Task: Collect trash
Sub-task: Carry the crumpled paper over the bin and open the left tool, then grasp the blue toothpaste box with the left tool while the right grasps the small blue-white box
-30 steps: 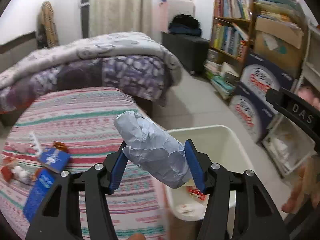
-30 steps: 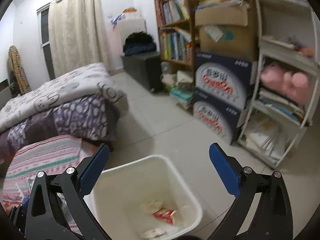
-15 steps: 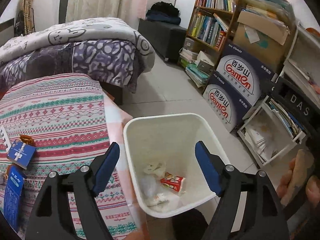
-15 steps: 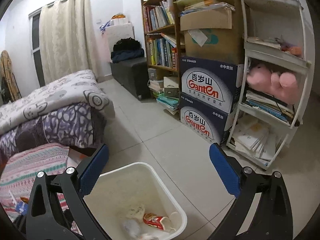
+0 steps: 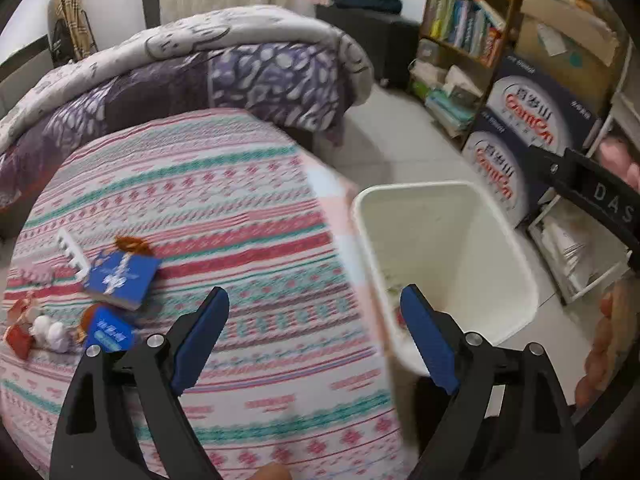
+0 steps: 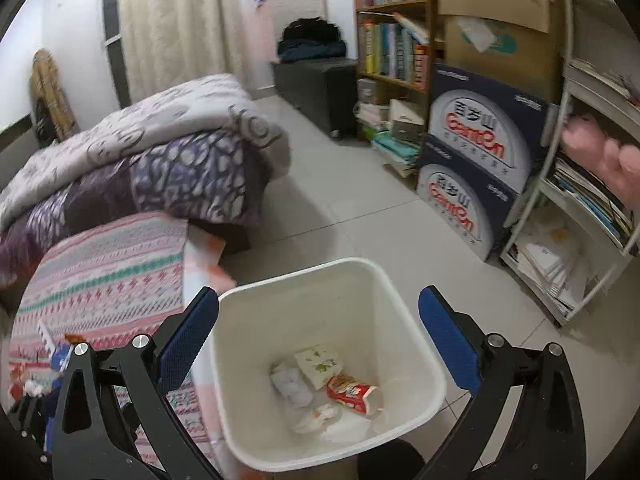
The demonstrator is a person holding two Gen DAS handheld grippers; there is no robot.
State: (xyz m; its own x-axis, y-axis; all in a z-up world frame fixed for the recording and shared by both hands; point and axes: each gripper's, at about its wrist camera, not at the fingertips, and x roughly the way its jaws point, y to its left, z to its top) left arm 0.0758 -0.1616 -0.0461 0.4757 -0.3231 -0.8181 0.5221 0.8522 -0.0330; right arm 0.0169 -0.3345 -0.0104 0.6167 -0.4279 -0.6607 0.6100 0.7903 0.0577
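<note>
Your left gripper (image 5: 314, 314) hangs over the striped bedspread (image 5: 224, 208) with its jaws opening and nothing between the 2 blue pads; part of that view is smeared by motion blur, so the cloth's edge beside the white bin (image 5: 516, 264) is hard to read. Your right gripper (image 6: 318, 322) is spread wide and empty above the bin (image 6: 400, 304), whose near rim is cut off behind the gripper's frame. Inside the bin you can make out a red snack wrapper (image 6: 352, 392), a pale green-printed carton (image 6: 320, 364) and crumpled white scraps (image 6: 316, 416), though the scraps blend into the bin's floor. From the left wrist the bin's contents are mostly hidden behind the right-hand finger. Still on the bedspread lie a blue booklet (image 5: 122, 278), a smaller blue packet (image 5: 108, 334) partly covered by the gripper, a white comb-like piece (image 5: 72, 250) and a blurred cluster of red and white bits (image 5: 34, 330) near the left edge. A hand (image 5: 604, 344) shows at the right border, cropped.
</note>
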